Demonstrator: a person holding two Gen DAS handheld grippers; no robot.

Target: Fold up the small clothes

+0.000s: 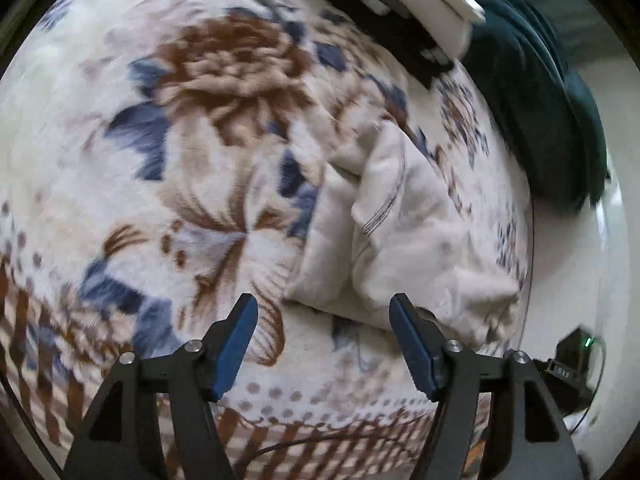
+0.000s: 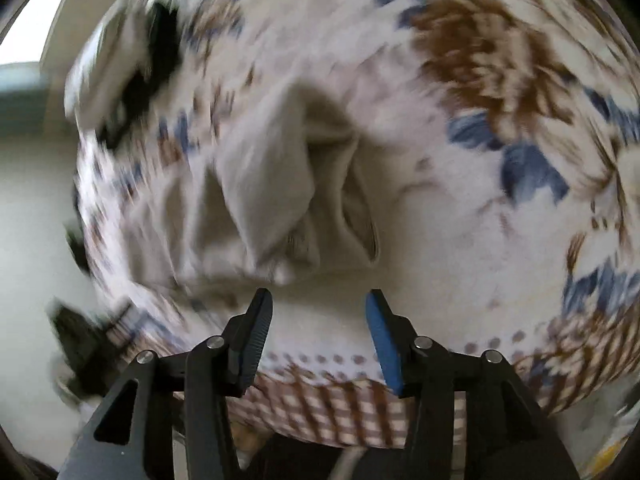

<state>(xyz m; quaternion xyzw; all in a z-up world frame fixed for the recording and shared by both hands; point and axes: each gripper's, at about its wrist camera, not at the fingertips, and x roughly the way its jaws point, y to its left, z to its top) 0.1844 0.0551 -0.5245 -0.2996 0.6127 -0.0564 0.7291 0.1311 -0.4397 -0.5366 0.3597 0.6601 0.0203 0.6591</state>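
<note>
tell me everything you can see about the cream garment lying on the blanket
The cream garment is a small, soft, knit-looking piece, crumpled and partly folded over itself, with a thin dark stitched line along one hem. It lies on the floral blanket. Both open grippers sit just short of it, not touching.

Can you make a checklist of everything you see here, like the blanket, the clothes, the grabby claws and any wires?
Surface: flowery fleece blanket, brown, blue and cream.
Job's things: crumpled cream garment lying on the blanket, not folded flat.
Clutter: folded white and black clothes at the far edge; dark teal cushion beside them.
Grippers: left gripper open, empty; right gripper open, empty.
Cables: thin dark cable across the near blanket edge.
Surroundings: black device with a green light; pale floor.
</note>
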